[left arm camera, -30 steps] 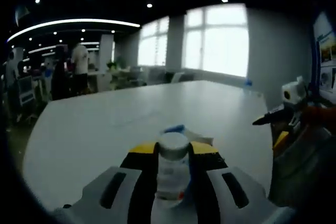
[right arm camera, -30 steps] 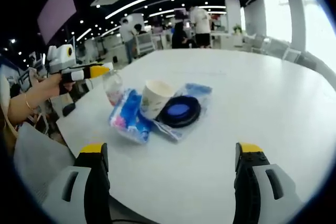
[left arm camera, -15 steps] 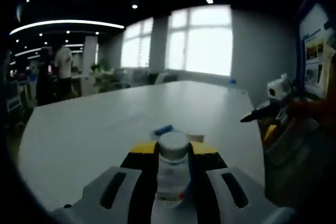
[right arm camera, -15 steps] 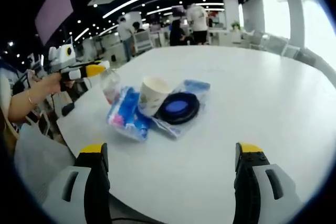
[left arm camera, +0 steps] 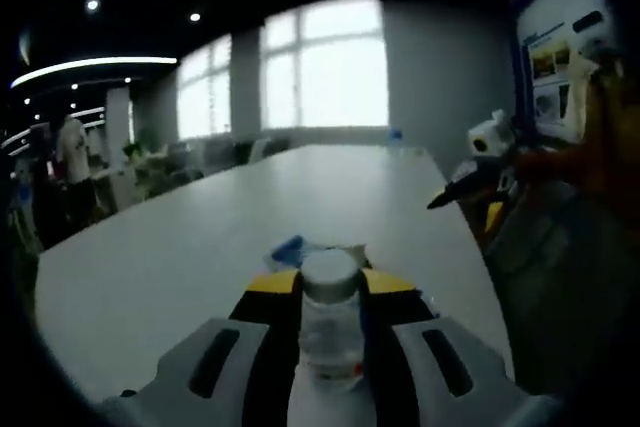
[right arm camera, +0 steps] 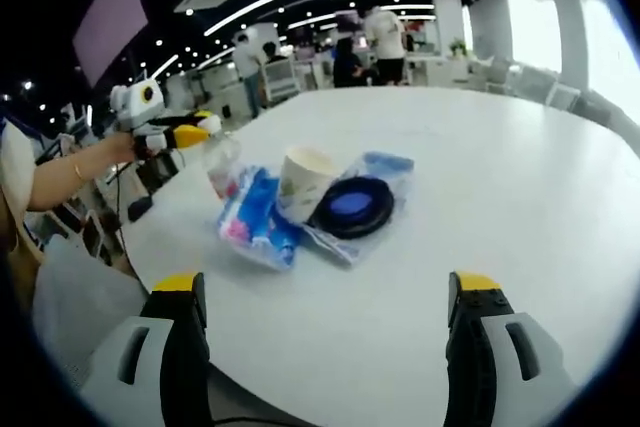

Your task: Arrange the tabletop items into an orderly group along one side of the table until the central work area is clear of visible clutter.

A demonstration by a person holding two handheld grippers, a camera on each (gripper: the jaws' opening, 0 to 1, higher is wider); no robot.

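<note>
A small clear bottle (left arm camera: 331, 319) with a white cap stands upright between my left gripper's (left arm camera: 331, 292) jaws, which are shut on it. In the right gripper view that bottle (right arm camera: 222, 165) is held at the table's left edge by the left gripper (right arm camera: 190, 131). Beside it lie a blue-and-pink packet (right arm camera: 257, 217), a paper cup (right arm camera: 305, 182) on its side, a dark blue round lid (right arm camera: 350, 206) and a clear blue bag (right arm camera: 385, 169). My right gripper (right arm camera: 327, 292) hovers open over the near table, with nothing between its jaws. The right gripper (left arm camera: 470, 187) also shows at the right of the left gripper view.
The large white table (right arm camera: 480, 177) stretches far beyond the items. Its rounded edge (right arm camera: 175, 267) runs close to the group on the left. People (right arm camera: 383, 42) stand at desks in the background. A person's arm (right arm camera: 70, 172) reaches in from the left. A small blue object (left arm camera: 396, 134) sits at the far table end.
The left gripper view has swung to the right, with the bottle still held. In the right gripper view the left gripper and bottle sit slightly higher and nearer the packet.
</note>
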